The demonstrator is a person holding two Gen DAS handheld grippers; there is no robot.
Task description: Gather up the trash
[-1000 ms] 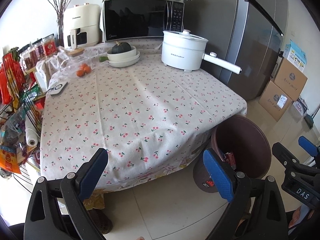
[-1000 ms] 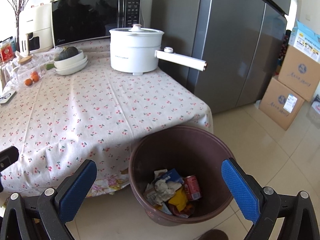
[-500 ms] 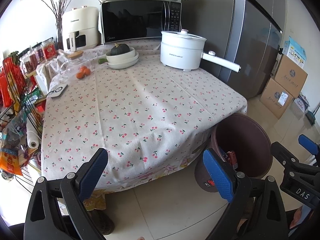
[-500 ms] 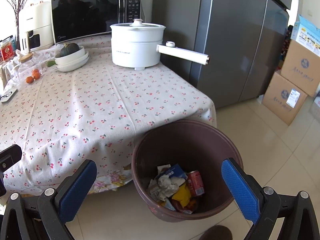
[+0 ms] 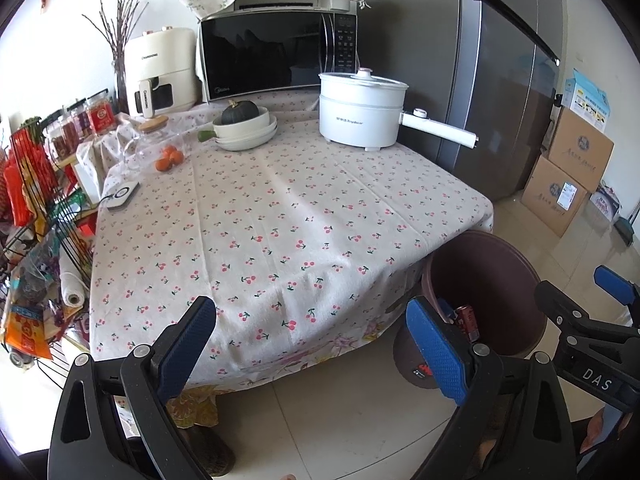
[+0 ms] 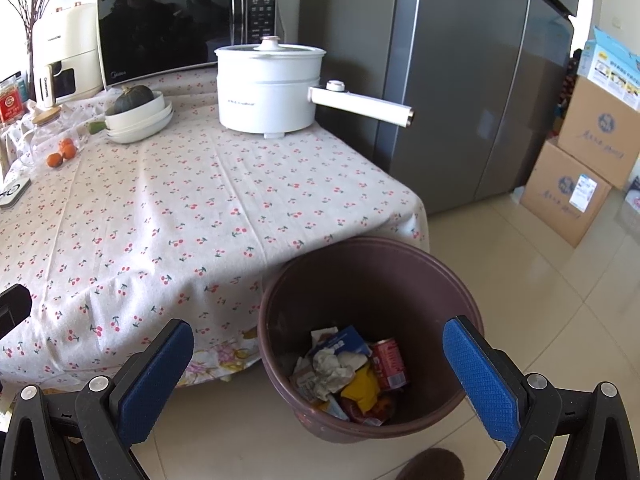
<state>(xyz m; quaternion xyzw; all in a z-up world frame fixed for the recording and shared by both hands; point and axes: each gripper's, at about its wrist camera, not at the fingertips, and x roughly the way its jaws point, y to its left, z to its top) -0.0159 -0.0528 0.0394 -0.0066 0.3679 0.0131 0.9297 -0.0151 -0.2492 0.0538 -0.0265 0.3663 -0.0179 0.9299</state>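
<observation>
A brown trash bin (image 6: 440, 280) stands on the floor at the table's front right corner; it also shows in the left wrist view (image 5: 516, 256). Inside lie a red can (image 6: 389, 363), crumpled paper (image 6: 331, 368), a blue packet (image 6: 344, 343) and a yellow wrapper (image 6: 362, 390). My right gripper (image 6: 318, 376) is open and empty, held above and in front of the bin. My left gripper (image 5: 310, 348) is open and empty, over the table's front edge. The right gripper's arm (image 5: 588, 320) shows in the left wrist view.
The table (image 5: 280, 208) has a cherry-print cloth. On it stand a white electric pot (image 5: 362, 110) with a long handle, stacked bowls with a squash (image 5: 246, 126), oranges (image 5: 169, 158), a microwave (image 5: 276, 56) and an air fryer (image 5: 160, 72). A grey fridge (image 6: 460, 80), cardboard boxes (image 6: 580, 160), a wire rack (image 5: 36, 220).
Both grippers have drawn back a little and risen slightly; the table and bin sit a bit lower and farther in both views. Both stay open and empty.
</observation>
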